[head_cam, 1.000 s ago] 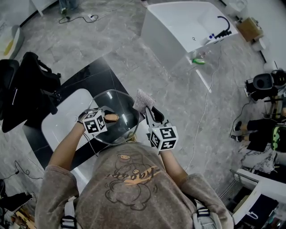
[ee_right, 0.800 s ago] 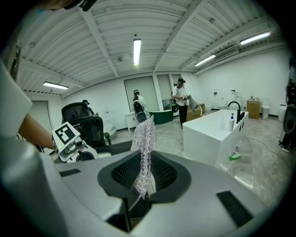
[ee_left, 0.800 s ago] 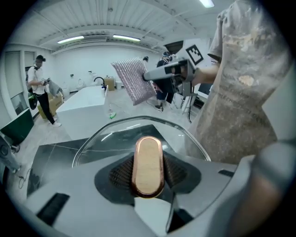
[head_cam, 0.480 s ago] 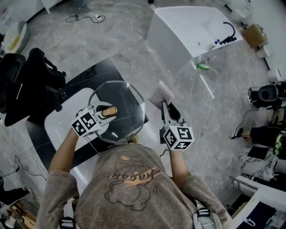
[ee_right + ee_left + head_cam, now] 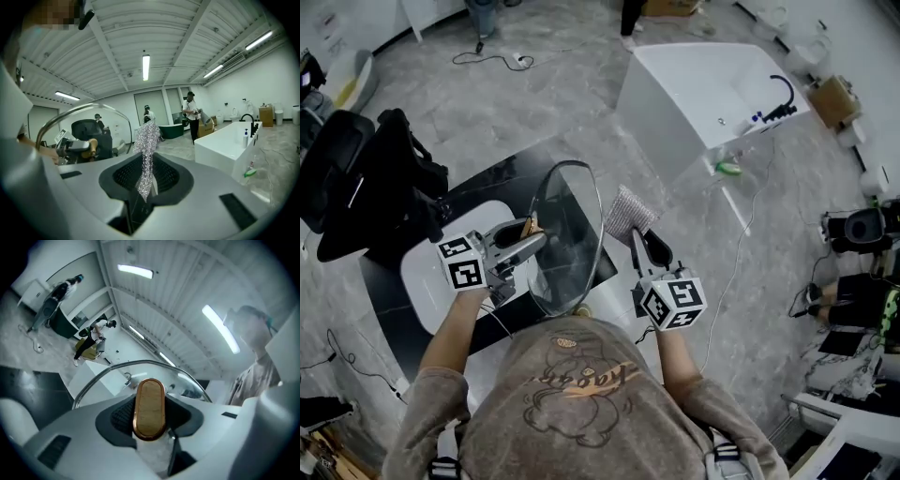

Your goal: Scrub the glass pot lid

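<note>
Glass pot lid (image 5: 572,239), round and clear with a shiny metal rim, is up in the air over the black table (image 5: 502,178). It stands on its edge, so the head view sees it almost side-on. At the far left a black chair (image 5: 356,178) is partly cut off by the edge of the picture. On the table lies a white rounded tray (image 5: 417,281), and the left claw (image 5: 150,420) covers part of it.

The left claw is closed on the lid's brown wooden knob (image 5: 150,397), one pad on each side. In the left gripper view the claw's grey body hides the lower part of the lid. Only the top curve of the rim shows there.

Just right of the lid, the right claw (image 5: 145,180) pinches a silver mesh scrub cloth (image 5: 146,138). The cloth's bottom end is tucked out of sight between the pads. I cannot tell if the cloth touches the glass. Farther right stands a white bathtub (image 5: 703,75).
</note>
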`<state>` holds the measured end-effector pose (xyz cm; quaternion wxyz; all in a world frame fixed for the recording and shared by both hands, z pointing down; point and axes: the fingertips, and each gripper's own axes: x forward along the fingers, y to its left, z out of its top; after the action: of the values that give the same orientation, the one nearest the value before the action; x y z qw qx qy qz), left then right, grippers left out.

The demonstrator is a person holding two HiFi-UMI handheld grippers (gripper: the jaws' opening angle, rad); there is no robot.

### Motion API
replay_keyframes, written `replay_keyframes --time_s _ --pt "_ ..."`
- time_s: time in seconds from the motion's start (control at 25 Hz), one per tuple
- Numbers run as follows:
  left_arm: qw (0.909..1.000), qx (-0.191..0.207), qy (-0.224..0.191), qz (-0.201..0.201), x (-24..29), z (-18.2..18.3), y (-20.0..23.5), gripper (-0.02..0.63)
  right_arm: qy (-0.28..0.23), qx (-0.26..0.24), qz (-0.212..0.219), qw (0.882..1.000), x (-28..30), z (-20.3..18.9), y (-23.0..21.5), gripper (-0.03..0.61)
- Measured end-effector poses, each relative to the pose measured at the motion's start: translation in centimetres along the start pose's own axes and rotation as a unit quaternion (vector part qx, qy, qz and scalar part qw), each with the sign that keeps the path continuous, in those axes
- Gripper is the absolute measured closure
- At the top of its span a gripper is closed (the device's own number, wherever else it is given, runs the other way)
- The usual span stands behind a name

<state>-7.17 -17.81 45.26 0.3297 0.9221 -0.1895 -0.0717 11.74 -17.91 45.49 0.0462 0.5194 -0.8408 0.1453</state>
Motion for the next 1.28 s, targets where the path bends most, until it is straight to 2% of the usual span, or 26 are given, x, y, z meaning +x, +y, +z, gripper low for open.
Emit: replay_keyframes --time_s 0.08,0.12,0.16,0.28,0.32,0.36,0.56,0.72,0.84,0.96,1.08,1.16,1.28 --pt "0.9961 -0.066 -0.056 -0.022 -0.4 0.9 -0.2 0.431 0.0 0.007 0.022 1.0 0.2 0.3 1.2 0.499" --pt "0.9909 -0.099 -0.083 -0.037 -0.6 1.1 -0.3 0.431 0.0 0.015 0.036 0.999 0.3 0.6 1.8 0.499" --pt "0.9831 -0.135 -0.111 -0.054 -0.8 1.3 -0.4 0.433 -0.001 0.024 0.05 0.998 0.4 0.8 2.3 0.499" --pt "0.9477 -0.237 -0.183 -0.109 -0.9 1.5 -1.5 0.433 -0.005 0.035 0.088 0.995 0.4 2.0 3.9 0.499" --pt "0.9405 -0.251 -0.196 -0.118 -0.9 1.6 -1.8 0.432 -0.006 0.033 0.1 0.994 0.4 2.5 4.5 0.5" --pt "0.9378 -0.255 -0.202 -0.122 -0.8 1.5 -1.9 0.432 -0.007 0.03 0.112 0.993 0.5 3.0 5.1 0.5" --pt "0.9429 -0.245 -0.191 -0.12 -0.2 1.0 -2.0 0.431 -0.021 0.022 0.169 0.985 1.0 5.9 8.4 0.499" --pt "0.9376 -0.259 -0.199 -0.12 0.1 0.5 -2.2 0.431 -0.027 0.013 0.196 0.98 0.6 7.6 10.4 0.5" --pt "0.9315 -0.27 -0.213 -0.119 -0.2 0.6 -1.6 0.431 -0.021 -0.012 0.204 0.979 0.8 8.0 11.8 0.5" --pt "0.9301 -0.275 -0.215 -0.113 -0.3 0.4 -1.0 0.431 -0.016 -0.026 0.221 0.975 0.7 8.1 12.8 0.503" --pt "0.9293 -0.28 -0.214 -0.11 -0.1 0.1 -0.8 0.431 -0.014 -0.015 0.244 0.97 0.4 8.1 13.4 0.506" --pt "0.9314 -0.279 -0.209 -0.105 0.2 -0.2 -0.9 0.431 -0.013 -0.009 0.257 0.966 0.2 8.0 13.8 0.508" --pt "0.9401 -0.265 -0.188 -0.102 1.0 -0.8 -1.5 0.433 -0.009 -0.009 0.266 0.964 0.3 7.7 14.3 0.508"
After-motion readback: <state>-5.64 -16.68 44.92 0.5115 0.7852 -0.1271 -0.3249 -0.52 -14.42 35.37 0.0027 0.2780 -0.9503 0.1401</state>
